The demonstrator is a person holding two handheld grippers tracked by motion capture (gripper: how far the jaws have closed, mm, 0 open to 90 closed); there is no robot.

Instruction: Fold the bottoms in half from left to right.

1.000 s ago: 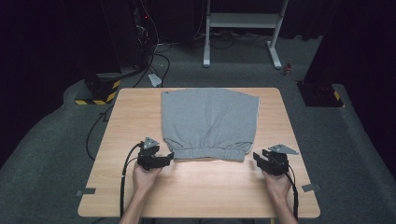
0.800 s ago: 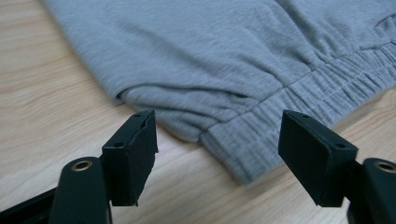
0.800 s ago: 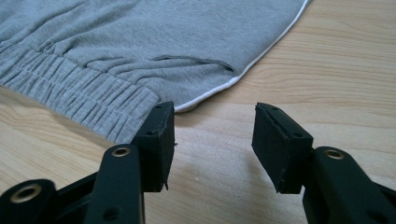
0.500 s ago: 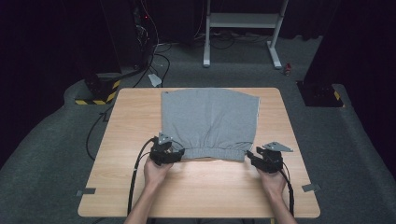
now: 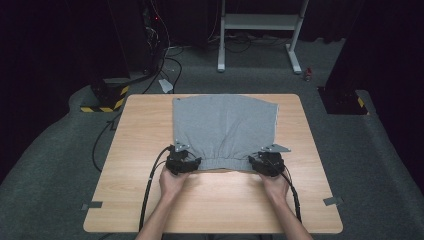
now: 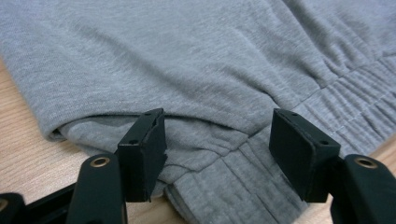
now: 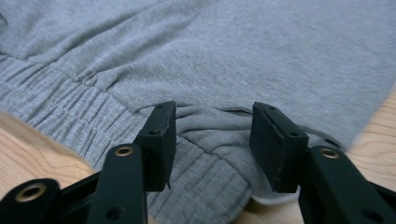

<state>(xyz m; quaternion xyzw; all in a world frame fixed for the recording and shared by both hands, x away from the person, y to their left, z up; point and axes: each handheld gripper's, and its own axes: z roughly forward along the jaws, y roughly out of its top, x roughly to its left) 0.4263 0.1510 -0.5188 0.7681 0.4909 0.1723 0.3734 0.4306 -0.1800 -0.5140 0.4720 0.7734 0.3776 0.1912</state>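
while the grey shorts point(image 5: 225, 127) lie flat on the wooden table point(image 5: 215, 200) in the high view, the left gripper point(image 5: 183, 161) sits at their 7 o'clock corner and the right gripper point(image 5: 267, 162) at 5 o'clock, both on the elastic waistband. from the left gripper view, its jaws have just been closing yet stand spread, the waistband corner point(image 6: 219, 158) between them, unpinched. from the right gripper view, the jaws stand spread astride the other corner point(image 7: 212, 135), pads not pressing the cloth.
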